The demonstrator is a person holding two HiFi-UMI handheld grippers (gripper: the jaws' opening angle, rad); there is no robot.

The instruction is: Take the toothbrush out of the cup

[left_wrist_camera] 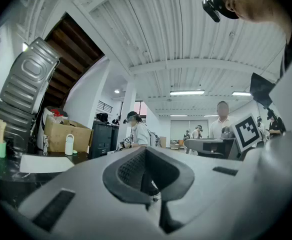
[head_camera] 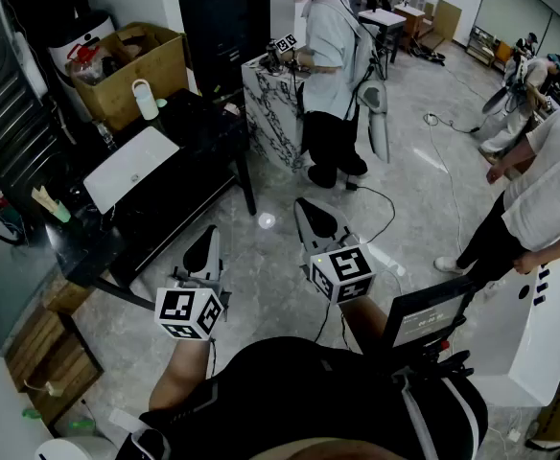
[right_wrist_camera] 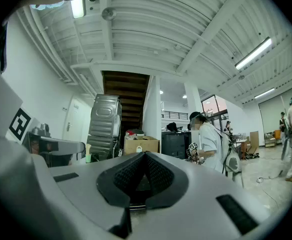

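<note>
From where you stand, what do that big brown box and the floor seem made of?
The brown box looks like plain matte cardboard: open flaps, folded edges. The floor seems polished stone or glossy tile: it mirrors a light.

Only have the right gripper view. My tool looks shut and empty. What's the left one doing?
Observer: The left tool is shut too, with nothing between its jaws.
Operator: Are we at the table?
Observer: No. In the head view it and the right tool hang over the floor. The black table is apart from them, up and to the left.
Operator: Where's the cup on it?
Observer: The green cup stands at the table's left end, with the toothbrush in it.
</note>
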